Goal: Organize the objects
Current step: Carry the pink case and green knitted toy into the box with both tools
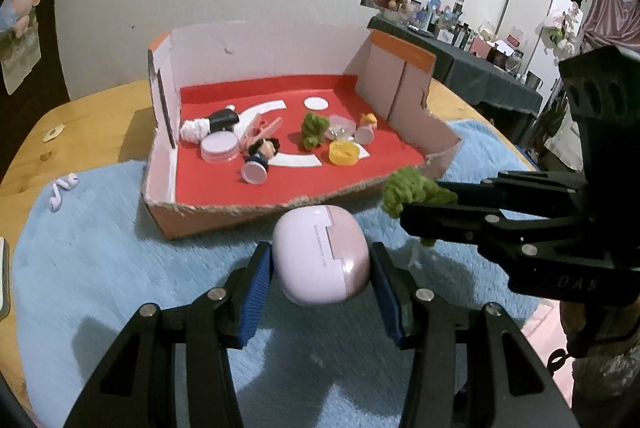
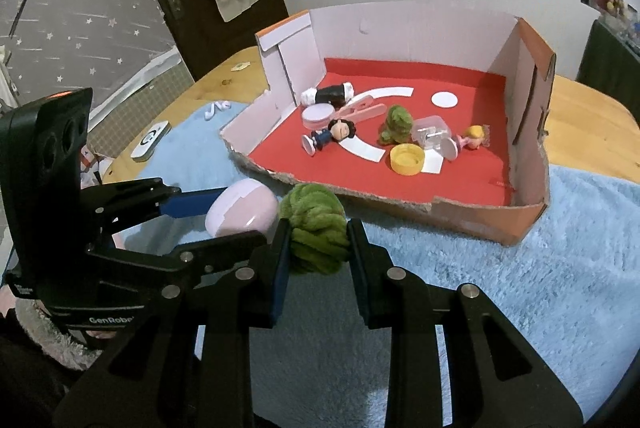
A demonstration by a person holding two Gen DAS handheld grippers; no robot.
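Note:
My left gripper (image 1: 322, 268) is shut on a pink earbud case (image 1: 322, 256), held above the blue rug just before the torn front edge of the red-floored cardboard box (image 1: 168, 216). The case also shows in the right wrist view (image 2: 242, 208). My right gripper (image 2: 316, 244) is shut on a green fuzzy toy (image 2: 316, 228), beside the case; the toy also shows in the left wrist view (image 1: 404, 192). Inside the box (image 2: 520, 220) lie a small doll (image 1: 260, 156), a yellow cap (image 1: 343, 152), a pink clothespin (image 1: 260, 130), another green fuzzy toy (image 1: 314, 128) and more small items.
A fluffy blue rug (image 2: 540, 288) covers the wooden table (image 1: 80, 120). White earbuds (image 1: 60, 190) lie on the rug left of the box. A white device (image 2: 150, 144) sits at the table's left side. A dark cluttered table (image 1: 480, 68) stands behind to the right.

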